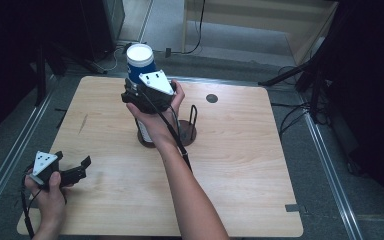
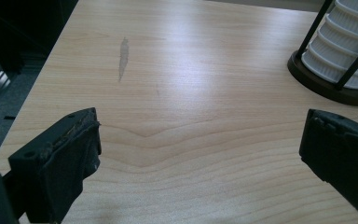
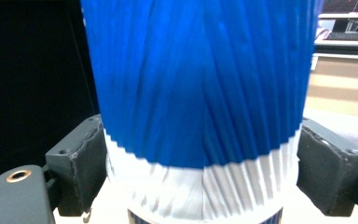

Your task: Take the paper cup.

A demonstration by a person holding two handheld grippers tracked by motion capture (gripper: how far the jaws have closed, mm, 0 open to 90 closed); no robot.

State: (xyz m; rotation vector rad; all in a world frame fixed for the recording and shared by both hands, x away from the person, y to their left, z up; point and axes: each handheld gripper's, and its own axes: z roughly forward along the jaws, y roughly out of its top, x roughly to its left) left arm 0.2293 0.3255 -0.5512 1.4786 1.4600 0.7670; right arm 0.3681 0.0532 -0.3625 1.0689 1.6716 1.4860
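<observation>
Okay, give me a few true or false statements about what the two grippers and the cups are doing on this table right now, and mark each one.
1. The right gripper is closed around a blue and white cup. True.
2. The left gripper is holding a cup. False: its jaws stand wide open over bare table, holding nothing.
3. White ribbed cups stand stacked in a dark holder with upright rods. True.
4. The left gripper is near the table's far edge. False: it is at the near left corner, by the person's left hand.
5. The gripped cup lies on its side. False: it is upright, its white top facing up.
</observation>
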